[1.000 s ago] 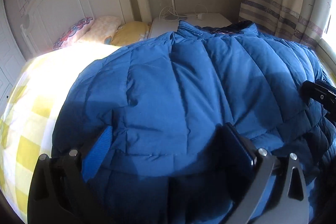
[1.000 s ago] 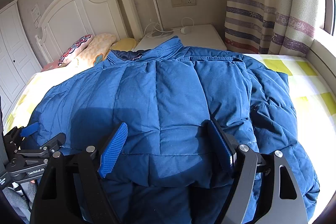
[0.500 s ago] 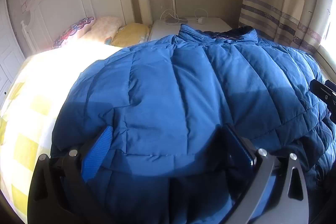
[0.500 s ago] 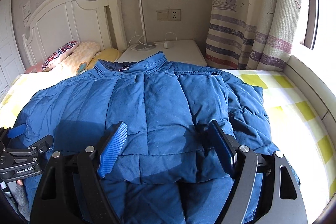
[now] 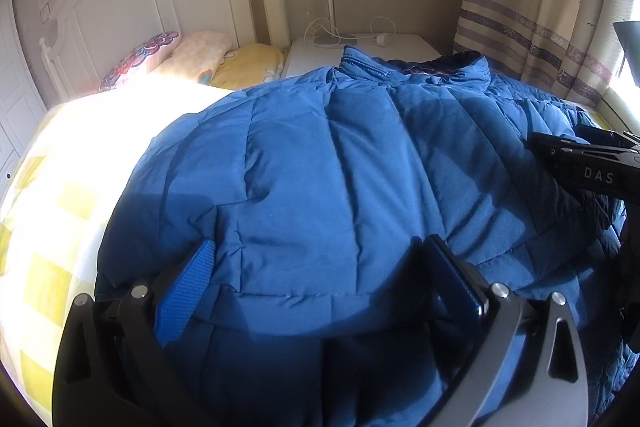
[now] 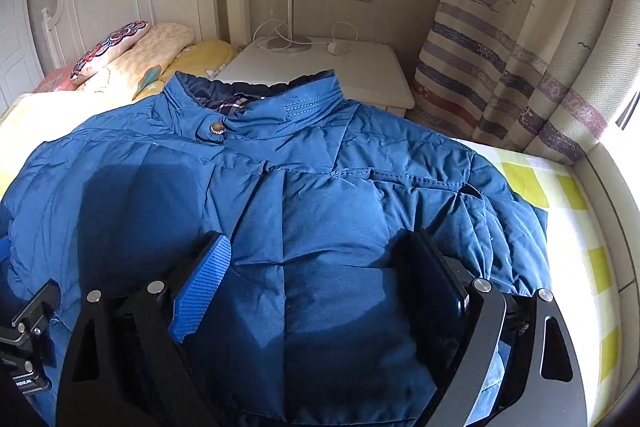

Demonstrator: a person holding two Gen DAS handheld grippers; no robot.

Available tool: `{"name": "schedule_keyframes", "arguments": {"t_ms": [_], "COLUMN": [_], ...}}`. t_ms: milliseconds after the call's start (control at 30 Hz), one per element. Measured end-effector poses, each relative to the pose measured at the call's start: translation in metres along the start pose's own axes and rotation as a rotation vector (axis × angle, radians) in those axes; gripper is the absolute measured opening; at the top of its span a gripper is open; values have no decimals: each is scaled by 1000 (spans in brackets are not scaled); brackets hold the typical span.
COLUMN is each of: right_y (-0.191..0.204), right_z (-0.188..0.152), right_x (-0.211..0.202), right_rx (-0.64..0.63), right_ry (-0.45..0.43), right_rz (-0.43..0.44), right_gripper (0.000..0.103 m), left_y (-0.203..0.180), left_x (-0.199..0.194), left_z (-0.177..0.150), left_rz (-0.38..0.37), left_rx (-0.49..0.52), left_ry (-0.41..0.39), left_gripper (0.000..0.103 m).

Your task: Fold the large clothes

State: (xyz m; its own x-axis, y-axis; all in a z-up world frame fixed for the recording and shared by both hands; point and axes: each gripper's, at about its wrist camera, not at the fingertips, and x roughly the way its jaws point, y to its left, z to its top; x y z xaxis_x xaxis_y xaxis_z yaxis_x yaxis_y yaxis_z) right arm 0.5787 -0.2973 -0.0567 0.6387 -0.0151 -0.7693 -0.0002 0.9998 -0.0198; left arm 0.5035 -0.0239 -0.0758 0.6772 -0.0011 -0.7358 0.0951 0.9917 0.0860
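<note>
We list first the bed (image 6: pixel 568 219), yellow-checked, stretching ahead of both grippers; on it the blue padded jacket (image 6: pixel 320 219), spread flat, collar at the far end, its near hem directly under our tools. The left gripper (image 5: pixel 320 287) stands spread, the folded hem bulging between its fingers, a clamp we cannot confirm. The right gripper (image 6: pixel 320 291) is opening, jacket fabric between its jaws. Beyond: nightstand (image 6: pixel 320 67), pillows (image 6: pixel 132 59).

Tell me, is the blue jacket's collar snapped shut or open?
Shut. In the right wrist view, the jacket has its collar closed, with a metal snap fastened at the neck.
</note>
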Motion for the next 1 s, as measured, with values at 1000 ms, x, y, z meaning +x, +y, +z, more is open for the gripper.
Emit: {"name": "schedule_keyframes", "arguments": {"t_ms": [1000], "right_y": [43], "right_z": [-122], "right_x": [-87], "right_rx": [-181], "right_ry": [80], "right_rz": [90], "right_gripper": [90], "left_y": [-18], "left_x": [-53], "left_z": [-61], "left_rz": [36], "left_rx": [95], "left_ry": [57], "left_gripper": [101]}}
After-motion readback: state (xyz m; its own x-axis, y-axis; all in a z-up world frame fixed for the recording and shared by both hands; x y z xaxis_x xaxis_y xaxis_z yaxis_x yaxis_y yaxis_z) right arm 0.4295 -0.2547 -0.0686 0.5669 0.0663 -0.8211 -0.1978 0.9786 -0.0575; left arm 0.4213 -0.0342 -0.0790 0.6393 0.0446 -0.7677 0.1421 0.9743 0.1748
